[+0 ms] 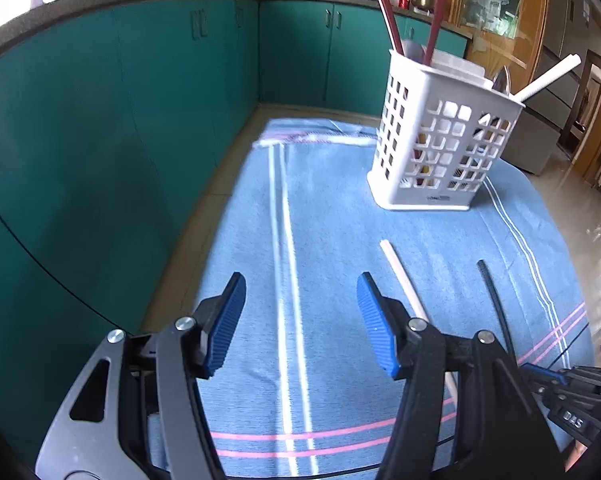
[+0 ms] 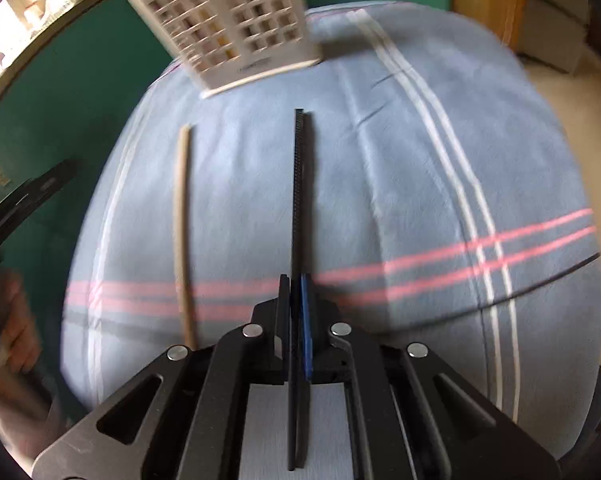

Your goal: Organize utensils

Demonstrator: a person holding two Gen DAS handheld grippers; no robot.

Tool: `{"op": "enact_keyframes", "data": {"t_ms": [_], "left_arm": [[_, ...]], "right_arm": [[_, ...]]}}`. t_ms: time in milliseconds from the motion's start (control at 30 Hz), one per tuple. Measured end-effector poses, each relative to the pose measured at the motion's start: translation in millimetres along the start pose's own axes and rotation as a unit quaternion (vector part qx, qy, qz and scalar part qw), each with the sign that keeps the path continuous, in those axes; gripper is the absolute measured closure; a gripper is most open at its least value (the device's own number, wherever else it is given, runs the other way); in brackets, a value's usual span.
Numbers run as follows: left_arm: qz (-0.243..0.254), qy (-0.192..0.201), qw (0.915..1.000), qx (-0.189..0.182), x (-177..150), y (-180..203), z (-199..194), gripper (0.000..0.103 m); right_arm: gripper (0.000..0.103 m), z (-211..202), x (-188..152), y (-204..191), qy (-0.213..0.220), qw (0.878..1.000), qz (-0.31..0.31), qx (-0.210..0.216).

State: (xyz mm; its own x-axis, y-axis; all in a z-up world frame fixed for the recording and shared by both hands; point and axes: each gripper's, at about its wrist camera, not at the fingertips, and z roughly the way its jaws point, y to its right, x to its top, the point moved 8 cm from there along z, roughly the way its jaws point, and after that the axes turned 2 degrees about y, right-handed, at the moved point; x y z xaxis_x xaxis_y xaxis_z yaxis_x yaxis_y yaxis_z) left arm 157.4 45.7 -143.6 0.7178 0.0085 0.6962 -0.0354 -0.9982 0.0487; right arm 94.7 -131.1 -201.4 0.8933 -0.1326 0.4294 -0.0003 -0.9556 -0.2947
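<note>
My left gripper (image 1: 302,314) hovers open over the blue striped cloth (image 1: 340,220), with nothing between its blue pads. Just right of it a cream chopstick (image 1: 404,280) lies on the cloth, and beyond that a black chopstick (image 1: 496,308). In the right wrist view my right gripper (image 2: 296,284) is shut on the black chopstick (image 2: 299,180), which runs forward between its jaws. The cream chopstick (image 2: 182,220) lies to its left. The white slotted utensil basket (image 1: 440,140) (image 2: 228,20) stands upright at the cloth's far side, holding red chopsticks (image 1: 392,20), a white chopstick and a spoon.
Teal cabinets (image 1: 120,120) close off the left and far sides, with pots on the counter above. The cloth's edge drops to tiled floor (image 1: 580,208) on the right. The left gripper's black frame (image 2: 28,200) and a hand (image 2: 8,320) show at the right view's left edge.
</note>
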Motion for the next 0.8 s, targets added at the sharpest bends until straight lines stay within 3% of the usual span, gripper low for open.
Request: {"op": "enact_keyframes", "data": {"t_ms": [33, 100, 467, 567, 800], "left_arm": [[-0.001, -0.009, 0.9999, -0.009, -1, 5, 5, 0.045], [-0.003, -0.024, 0.9996, -0.017, -2, 12, 14, 0.045], [0.047, -0.039, 0.9975, -0.036, 0, 81, 49, 0.046], [0.052, -0.052, 0.9965, -0.039, -6, 86, 56, 0.056], [0.053, -0.068, 0.9957, -0.033, -13, 84, 66, 0.056]], "right_arm": [[0.092, -7, 2, 3, 0.012, 1.0, -0.004, -0.009], [0.071, -17, 10, 7, 0.038, 0.999, -0.01, -0.029], [0.067, -17, 29, 31, 0.057, 0.997, 0.021, -0.044], [0.066, -15, 29, 38, 0.056, 0.997, 0.029, -0.046], [0.063, -6, 27, 40, 0.048, 0.998, 0.03, -0.041]]}}
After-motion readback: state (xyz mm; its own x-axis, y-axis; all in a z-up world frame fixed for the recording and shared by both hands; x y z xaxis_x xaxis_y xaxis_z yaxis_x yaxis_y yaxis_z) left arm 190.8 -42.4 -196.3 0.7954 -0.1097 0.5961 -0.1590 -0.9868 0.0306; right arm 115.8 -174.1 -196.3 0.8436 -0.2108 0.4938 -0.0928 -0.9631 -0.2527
